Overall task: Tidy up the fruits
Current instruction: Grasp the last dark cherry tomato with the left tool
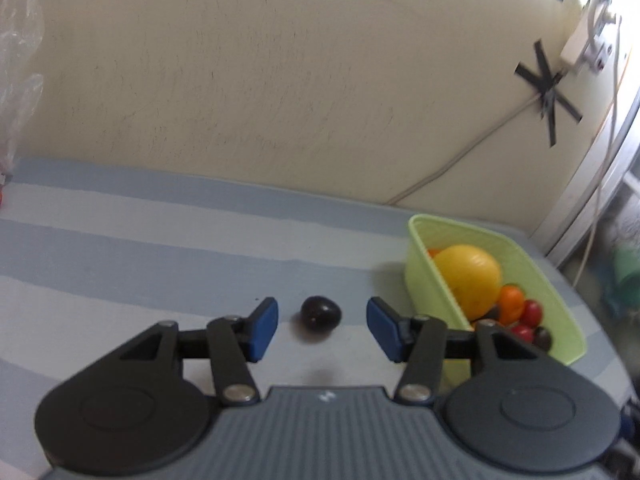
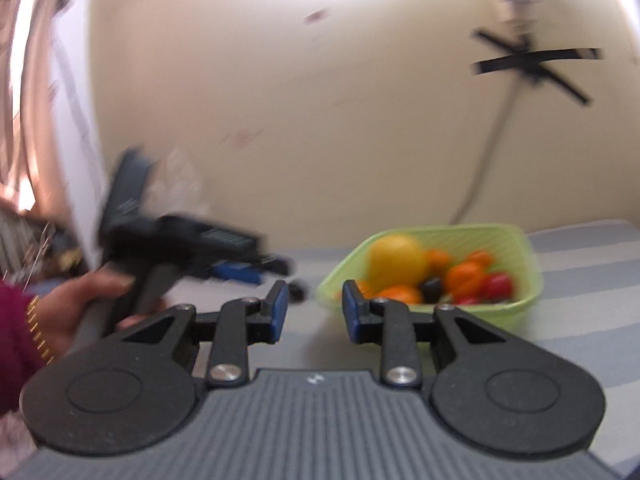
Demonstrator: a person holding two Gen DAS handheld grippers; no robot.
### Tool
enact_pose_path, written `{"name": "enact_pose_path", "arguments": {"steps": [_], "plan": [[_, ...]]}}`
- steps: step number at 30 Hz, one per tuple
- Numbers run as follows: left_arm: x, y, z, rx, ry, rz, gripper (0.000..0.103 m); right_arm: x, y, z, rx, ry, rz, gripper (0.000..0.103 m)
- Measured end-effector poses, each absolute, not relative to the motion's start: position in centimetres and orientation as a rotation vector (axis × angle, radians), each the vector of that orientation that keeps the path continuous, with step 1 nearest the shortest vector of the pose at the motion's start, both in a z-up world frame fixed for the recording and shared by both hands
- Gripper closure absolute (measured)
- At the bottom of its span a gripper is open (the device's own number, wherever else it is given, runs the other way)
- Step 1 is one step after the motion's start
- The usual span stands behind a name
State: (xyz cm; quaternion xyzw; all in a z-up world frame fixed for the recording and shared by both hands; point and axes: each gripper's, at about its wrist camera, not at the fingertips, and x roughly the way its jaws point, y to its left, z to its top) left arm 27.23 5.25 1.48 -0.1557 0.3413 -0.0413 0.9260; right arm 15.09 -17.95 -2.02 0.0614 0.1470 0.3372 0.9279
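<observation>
While we hold both grippers over the striped cloth point(image 1: 120, 248), we see:
Basket point(image 1: 560, 300): our landmark, green, holding a yellow fruit point(image 1: 468, 276), oranges, red fruits.
Left gripper point(image 1: 322, 330): left of the basket, jaws wide, empty.
Right gripper point(image 2: 314, 312): before the basket, jaws wide, empty.
Plum point(image 1: 321, 314): left of the basket, between our left fingers, untouched.

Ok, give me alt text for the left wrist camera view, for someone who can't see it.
The open left gripper frames a small dark round fruit lying on a blue-and-white striped cloth. To the right stands a light green plastic basket holding a large yellow fruit plus smaller orange, red and dark fruits.
</observation>
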Motion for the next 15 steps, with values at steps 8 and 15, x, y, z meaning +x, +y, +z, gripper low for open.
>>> {"name": "enact_pose_path", "arguments": {"steps": [8,15], "plan": [[28.8,3.5,0.1,-0.227,0.707,-0.060,0.062,16.0,-17.3,-3.2,0.149,0.403,0.749,0.071],[26.3,2.0,0.1,-0.177,0.719,-0.119,0.077,15.4,-17.7,-3.5,0.180,0.425,0.744,0.071]]}}
